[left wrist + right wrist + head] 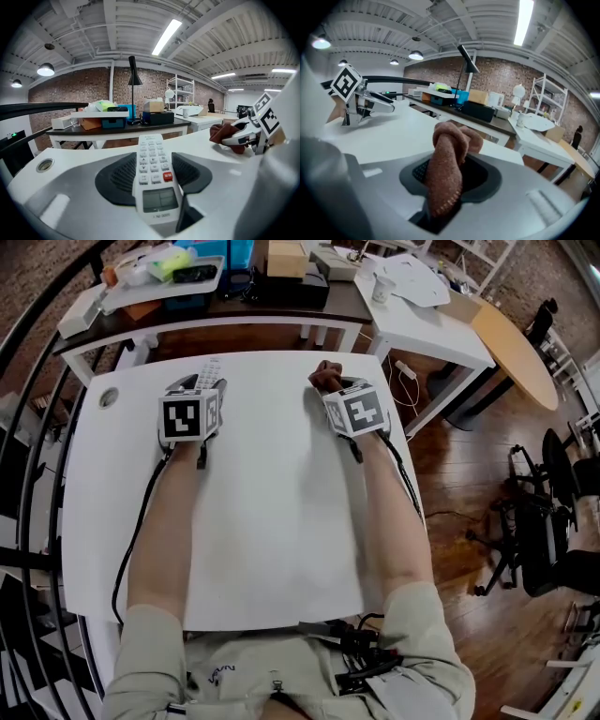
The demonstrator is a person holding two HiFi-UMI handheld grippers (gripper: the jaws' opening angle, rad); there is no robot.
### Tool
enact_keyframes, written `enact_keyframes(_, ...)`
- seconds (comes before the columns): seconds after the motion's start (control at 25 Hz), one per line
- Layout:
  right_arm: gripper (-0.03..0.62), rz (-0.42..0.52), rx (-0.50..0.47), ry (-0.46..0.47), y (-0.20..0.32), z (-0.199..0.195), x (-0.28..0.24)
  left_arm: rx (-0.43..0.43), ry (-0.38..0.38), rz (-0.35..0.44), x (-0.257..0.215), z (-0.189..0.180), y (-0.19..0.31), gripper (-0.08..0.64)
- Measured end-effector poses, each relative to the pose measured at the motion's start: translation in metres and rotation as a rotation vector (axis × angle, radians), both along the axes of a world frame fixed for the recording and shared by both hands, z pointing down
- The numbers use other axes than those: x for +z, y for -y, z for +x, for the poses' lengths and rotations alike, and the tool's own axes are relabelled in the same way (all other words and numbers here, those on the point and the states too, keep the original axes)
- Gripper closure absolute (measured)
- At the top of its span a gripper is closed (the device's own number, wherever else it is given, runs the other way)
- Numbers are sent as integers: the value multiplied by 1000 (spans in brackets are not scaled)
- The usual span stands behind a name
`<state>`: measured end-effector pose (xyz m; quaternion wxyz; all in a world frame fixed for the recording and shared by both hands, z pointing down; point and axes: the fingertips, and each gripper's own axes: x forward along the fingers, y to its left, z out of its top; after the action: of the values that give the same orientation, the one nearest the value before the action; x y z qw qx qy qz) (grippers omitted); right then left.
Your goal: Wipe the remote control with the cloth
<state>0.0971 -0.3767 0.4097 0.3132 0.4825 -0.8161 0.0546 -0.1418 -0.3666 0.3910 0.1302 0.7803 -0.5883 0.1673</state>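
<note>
A white remote control [153,178] with a red button and a small screen lies lengthwise between the jaws of my left gripper [153,174], which is shut on it. In the head view the remote [208,372] sticks out past the left gripper [201,382] over the far left of the white table [272,521]. My right gripper [449,177] is shut on a bunched reddish-brown cloth [449,159]. In the head view the cloth [325,377] shows at the tip of the right gripper [330,386], apart from the remote.
A round grommet [109,397] sits in the table's far left corner. Behind the table stand a dark desk [234,302] with boxes and trays and a white table [427,310] with a cup. A black railing [37,343] curves along the left. An office chair [544,521] stands at the right.
</note>
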Motion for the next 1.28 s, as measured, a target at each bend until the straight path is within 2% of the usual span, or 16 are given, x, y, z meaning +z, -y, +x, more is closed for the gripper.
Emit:
enact_keyframes(0.28,460,-58,-6,-7,0,-1,12,8,39,-98,19,1,3,314)
enact_keyframes(0.48,426,-99,-9,29,-2,-1,13,50,80,-213,32,6,4,310)
enact_keyframes(0.68,343,-106,-4,55,-9,3,12,44,146,-208,35,6,4,306)
enact_keyframes(0.8,337,-50,6,71,-15,11,-7,5,157,-177,29,-3,-5,302)
enact_keyframes(1.0,337,74,-1,133,-30,12,-49,21,80,-42,-13,1,-19,295)
enact_keyframes(1.16,337,200,6,159,-47,10,-90,36,8,97,-61,4,-39,300)
enact_keyframes(1.28,339,315,6,188,-69,7,-126,56,-44,246,-106,10,-71,350)
